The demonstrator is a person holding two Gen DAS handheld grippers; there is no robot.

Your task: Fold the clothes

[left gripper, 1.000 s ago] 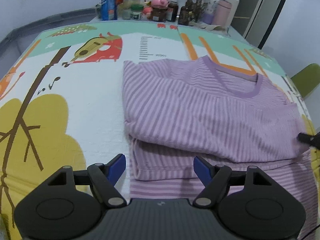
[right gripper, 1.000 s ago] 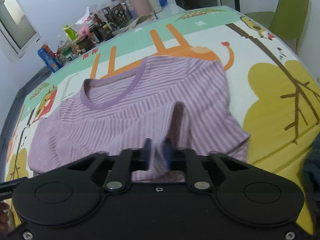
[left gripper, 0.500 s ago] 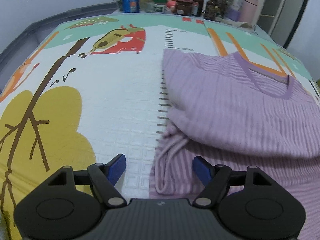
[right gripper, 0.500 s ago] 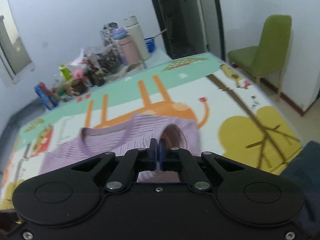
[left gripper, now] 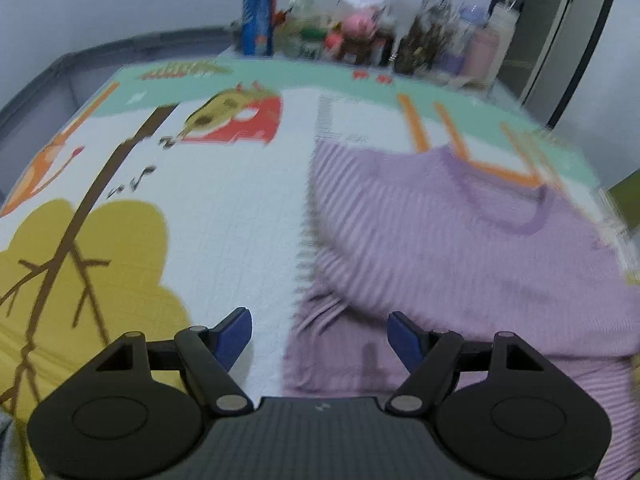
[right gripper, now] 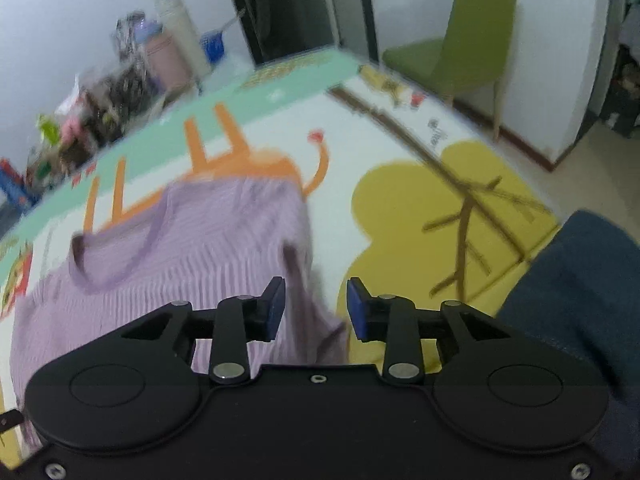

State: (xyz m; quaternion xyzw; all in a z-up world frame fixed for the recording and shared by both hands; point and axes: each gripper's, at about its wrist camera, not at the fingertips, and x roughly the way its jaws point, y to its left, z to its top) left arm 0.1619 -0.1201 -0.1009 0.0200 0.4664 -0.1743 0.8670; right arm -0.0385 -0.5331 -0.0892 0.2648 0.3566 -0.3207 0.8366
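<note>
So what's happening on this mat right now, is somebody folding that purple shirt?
Yes. A person with a gripper in each hand is folding a purple striped shirt on a cartoon play mat. The right gripper has just been opening, its jaws apart above the shirt's edge, not pinching it. The left gripper is open over the shirt's near corner, holding nothing.

**Soft indoor light, heavy motion blur**

Both views are evenly, coolly lit, without glare or hard shadows. Motion smears the purple shirt [left gripper: 460, 240], the printed mat [left gripper: 224, 208] and the far bottles [left gripper: 360, 40]; the black gripper bodies stay sharp. Fisheye bending curves the edges, and the corners go dark.
</note>
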